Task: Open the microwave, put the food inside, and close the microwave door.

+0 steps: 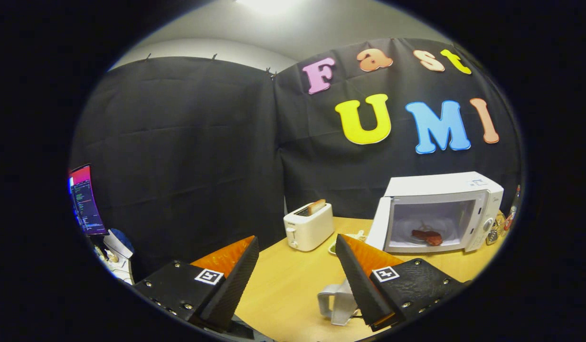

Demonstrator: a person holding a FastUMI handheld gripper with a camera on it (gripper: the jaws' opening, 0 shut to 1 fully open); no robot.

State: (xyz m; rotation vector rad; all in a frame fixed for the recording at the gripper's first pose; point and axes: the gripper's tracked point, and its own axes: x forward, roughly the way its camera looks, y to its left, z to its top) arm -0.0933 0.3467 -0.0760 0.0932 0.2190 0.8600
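Observation:
A white microwave [464,190] stands on the wooden table [293,285], beyond my right finger. Its door [377,224] is swung open to the left. Inside, a reddish piece of food [428,236] lies on the turntable. My gripper [297,259] is held well back from the microwave, above the table, open, with nothing between its fingers.
A white toaster [308,225] with a slice of bread in it stands ahead between the fingers. A small plate [345,241] lies just left of the microwave door. A grey bracket-like part [338,300] rests by my right finger. Small bottles [504,222] stand right of the microwave. A monitor [86,199] glows far left.

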